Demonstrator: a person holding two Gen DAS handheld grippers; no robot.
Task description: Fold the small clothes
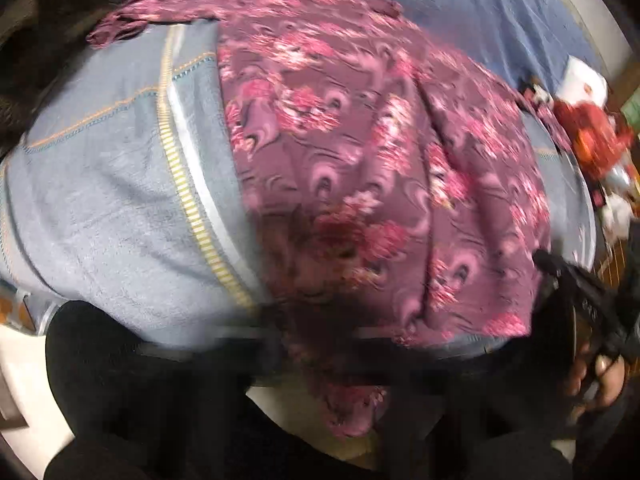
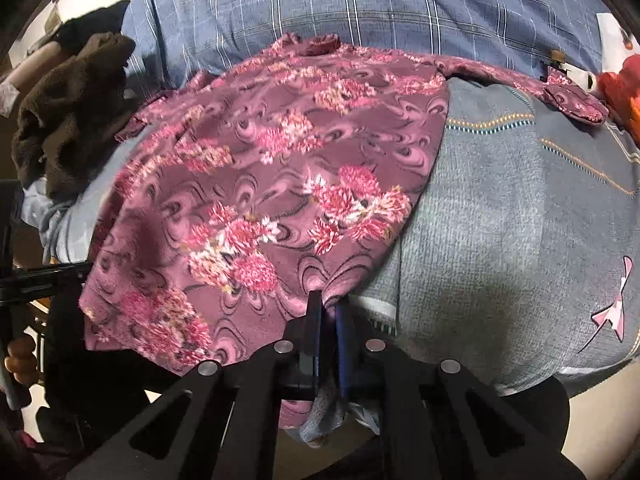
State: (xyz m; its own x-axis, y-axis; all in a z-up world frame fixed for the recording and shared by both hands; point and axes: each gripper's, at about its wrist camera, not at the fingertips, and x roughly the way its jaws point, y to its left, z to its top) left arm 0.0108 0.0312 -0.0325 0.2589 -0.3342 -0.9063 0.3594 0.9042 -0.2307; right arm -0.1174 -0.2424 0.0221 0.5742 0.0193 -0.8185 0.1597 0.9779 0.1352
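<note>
A small maroon floral garment point(image 1: 360, 168) lies spread on a blue-grey cloth surface point(image 1: 100, 200); it also shows in the right wrist view point(image 2: 260, 184). My right gripper point(image 2: 329, 308) is shut on the garment's near edge, with fabric pinched between its fingers point(image 2: 314, 320) and hanging below. My left gripper point(image 1: 320, 336) is blurred dark at the garment's near hem, and floral fabric hangs below it; its jaw state is unclear. The right gripper's body shows at the right edge of the left wrist view point(image 1: 580, 292).
A blue plaid shirt point(image 2: 380, 12) lies beyond the garment. A dark brown fuzzy cloth point(image 2: 68, 112) is piled at the left. Red and white items point(image 1: 592, 136) sit at the right. The blue-grey cloth point(image 2: 500, 220) carries a pink star print point(image 2: 616, 308).
</note>
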